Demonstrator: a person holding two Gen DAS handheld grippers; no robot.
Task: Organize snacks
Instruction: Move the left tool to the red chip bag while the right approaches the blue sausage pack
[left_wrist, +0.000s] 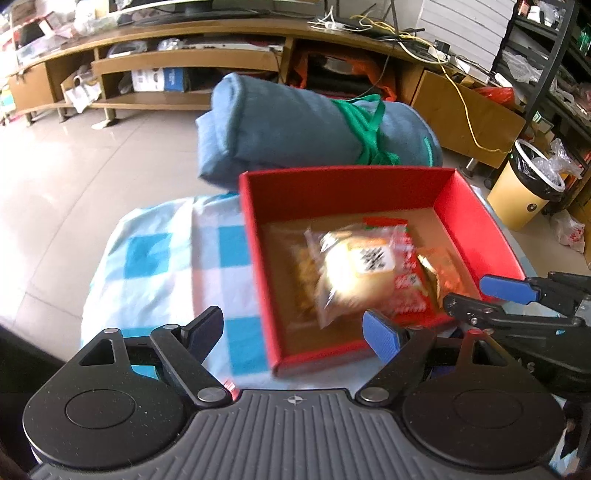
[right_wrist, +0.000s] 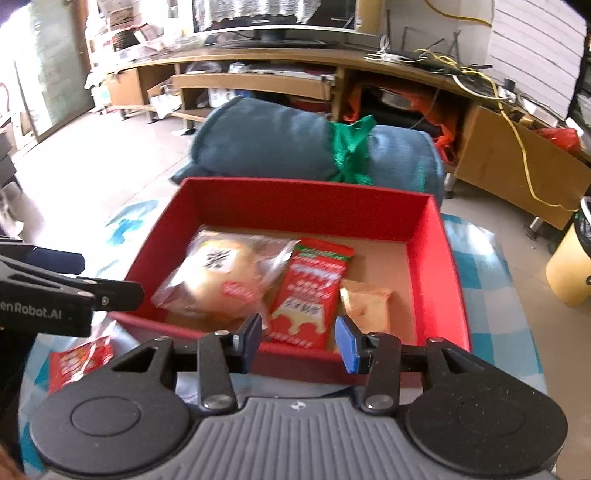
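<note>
A red open box (left_wrist: 343, 173) (right_wrist: 295, 192) stands on a blue-and-white checked cloth (left_wrist: 155, 258). Inside it lie a bun in a clear wrapper (left_wrist: 354, 273) (right_wrist: 218, 280), a red snack packet (left_wrist: 408, 280) (right_wrist: 310, 295) and a small orange packet (right_wrist: 367, 306). Another red packet (right_wrist: 79, 360) lies on the cloth outside the box, at its near left corner. My left gripper (left_wrist: 293, 334) is open and holds nothing, hovering at the box's near left corner. My right gripper (right_wrist: 299, 339) is open over the near wall, with nothing between its pads. Each gripper shows in the other's view: the right gripper (left_wrist: 465, 293), the left gripper (right_wrist: 110, 275).
A rolled blue blanket (left_wrist: 303, 129) (right_wrist: 295, 144) tied with a green strap lies just behind the box. Beyond it runs a low wooden TV stand (left_wrist: 184, 59) with cables. A yellow bin (left_wrist: 524, 188) (right_wrist: 569, 266) stands on the tiled floor at the right.
</note>
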